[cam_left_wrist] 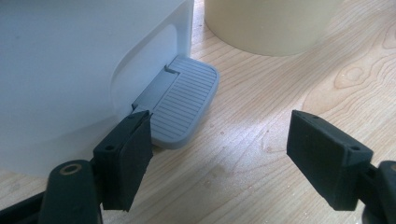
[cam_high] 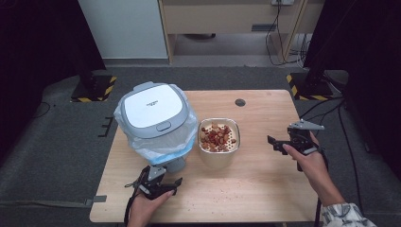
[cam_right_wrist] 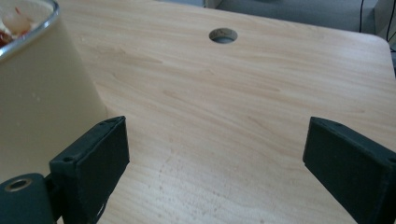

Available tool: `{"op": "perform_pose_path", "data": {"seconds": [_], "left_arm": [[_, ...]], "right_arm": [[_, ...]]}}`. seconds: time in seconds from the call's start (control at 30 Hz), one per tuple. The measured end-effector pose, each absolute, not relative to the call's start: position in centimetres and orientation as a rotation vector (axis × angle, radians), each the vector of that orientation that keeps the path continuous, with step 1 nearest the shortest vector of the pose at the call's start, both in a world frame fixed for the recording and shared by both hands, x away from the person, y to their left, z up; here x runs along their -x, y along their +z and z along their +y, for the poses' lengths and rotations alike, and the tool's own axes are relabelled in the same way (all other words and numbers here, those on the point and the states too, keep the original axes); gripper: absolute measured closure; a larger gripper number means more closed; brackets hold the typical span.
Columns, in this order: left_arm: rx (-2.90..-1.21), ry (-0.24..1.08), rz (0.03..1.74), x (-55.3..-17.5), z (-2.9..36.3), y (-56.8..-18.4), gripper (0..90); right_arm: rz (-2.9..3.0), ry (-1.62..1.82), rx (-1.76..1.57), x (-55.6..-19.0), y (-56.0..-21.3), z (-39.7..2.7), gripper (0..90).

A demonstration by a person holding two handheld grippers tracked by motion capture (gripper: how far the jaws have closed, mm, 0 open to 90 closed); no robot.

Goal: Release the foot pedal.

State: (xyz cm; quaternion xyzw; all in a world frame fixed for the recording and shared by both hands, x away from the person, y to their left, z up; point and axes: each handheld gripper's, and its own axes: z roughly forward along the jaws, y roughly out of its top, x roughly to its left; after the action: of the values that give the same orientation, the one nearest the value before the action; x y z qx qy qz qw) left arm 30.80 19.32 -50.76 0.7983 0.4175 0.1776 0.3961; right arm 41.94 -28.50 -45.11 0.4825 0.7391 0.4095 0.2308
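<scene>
Resting low at the near edge of the pale wooden table [cam_high: 265, 189], the left gripper [cam_left_wrist: 219, 154] has its black block-shaped jaws spread wide with nothing between them; the ribbed grey pedal [cam_left_wrist: 184, 105] of the white pedal bin [cam_high: 153, 118] lies just beyond, nearly touching the left-hand jaw. Off to the right, the right gripper [cam_right_wrist: 215, 163] also gapes empty, the cream, metal-rimmed tub [cam_high: 218, 142] of reddish-brown nuts just beside one jaw. Farther back, a round hole [cam_right_wrist: 223, 35] pierces the tabletop
</scene>
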Motion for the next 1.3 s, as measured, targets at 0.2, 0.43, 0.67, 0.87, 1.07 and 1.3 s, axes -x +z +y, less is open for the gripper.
{"op": "perform_pose_path", "data": {"seconds": [0.2, 0.43, 0.67, 0.87, 1.07, 1.3], "left_arm": [[-2.018, 0.452, 1.071, -30.5, 20.1, -50.8, 20.9], [-2.013, 0.454, 1.091, -30.3, 21.0, -50.7, 20.5], [-2.016, 0.46, 1.101, -30.3, 21.7, -50.8, 19.9], [-2.023, 0.458, 1.115, -30.4, 22.2, -50.9, 19.4], [-2.044, 0.453, 1.12, -30.5, 22.2, -51.1, 18.6], [-2.045, 0.449, 1.149, -30.7, 22.4, -51.2, 17.4]], "right_arm": [[2.058, 1.12, -1.338, -40.9, -46.7, -28.6, 7.5], [2.106, 1.102, -1.345, -40.0, -48.4, -28.0, 7.2], [2.149, 1.056, -1.33, -39.9, -49.5, -27.3, 6.9], [2.157, 1.035, -1.337, -40.4, -50.2, -26.7, 7.0], [2.125, 1.001, -1.373, -41.3, -50.8, -26.7, 6.7], [2.065, 0.986, -1.459, -42.3, -51.7, -27.3, 6.5]]}}
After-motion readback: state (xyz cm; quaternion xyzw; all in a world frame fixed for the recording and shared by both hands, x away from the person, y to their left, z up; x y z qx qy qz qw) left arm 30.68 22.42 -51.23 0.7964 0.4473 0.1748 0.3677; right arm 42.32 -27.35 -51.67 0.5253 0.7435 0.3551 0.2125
